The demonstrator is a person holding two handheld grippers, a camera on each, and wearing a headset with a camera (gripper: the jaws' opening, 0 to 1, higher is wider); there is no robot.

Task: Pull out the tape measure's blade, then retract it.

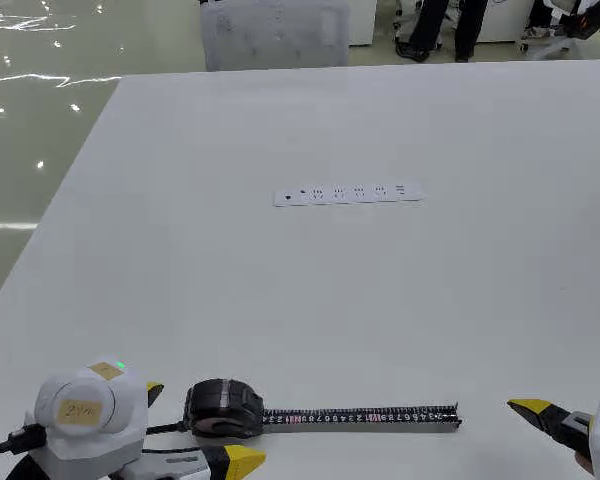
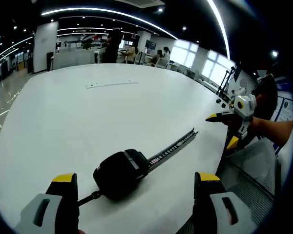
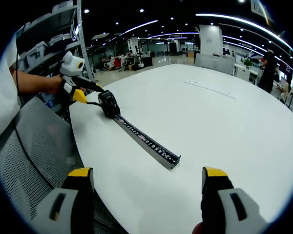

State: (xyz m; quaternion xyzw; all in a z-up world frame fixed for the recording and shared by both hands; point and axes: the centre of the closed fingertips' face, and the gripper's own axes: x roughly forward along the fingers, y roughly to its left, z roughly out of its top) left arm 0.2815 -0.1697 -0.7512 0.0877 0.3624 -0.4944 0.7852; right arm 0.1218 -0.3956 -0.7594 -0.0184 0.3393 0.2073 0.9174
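While blade (image 1: 365, 415) lies extended — numerals (image 3: 145, 140) tiny | left tongs (image 2: 134, 178) sticker (image 1: 80, 410) blurred

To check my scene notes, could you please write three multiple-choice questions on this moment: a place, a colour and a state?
1. Where is the tape measure case? A. on a shelf B. just ahead of the left gripper C. on the floor
2. Its colour? A. black B. orange C. white
3. The blade is: A. fully retracted B. pulled out, flat on the table C. curled upward
Answers: 1 B, it lies just past the open jaws; 2 A, dark in every view; 3 B, its markings run along the table.
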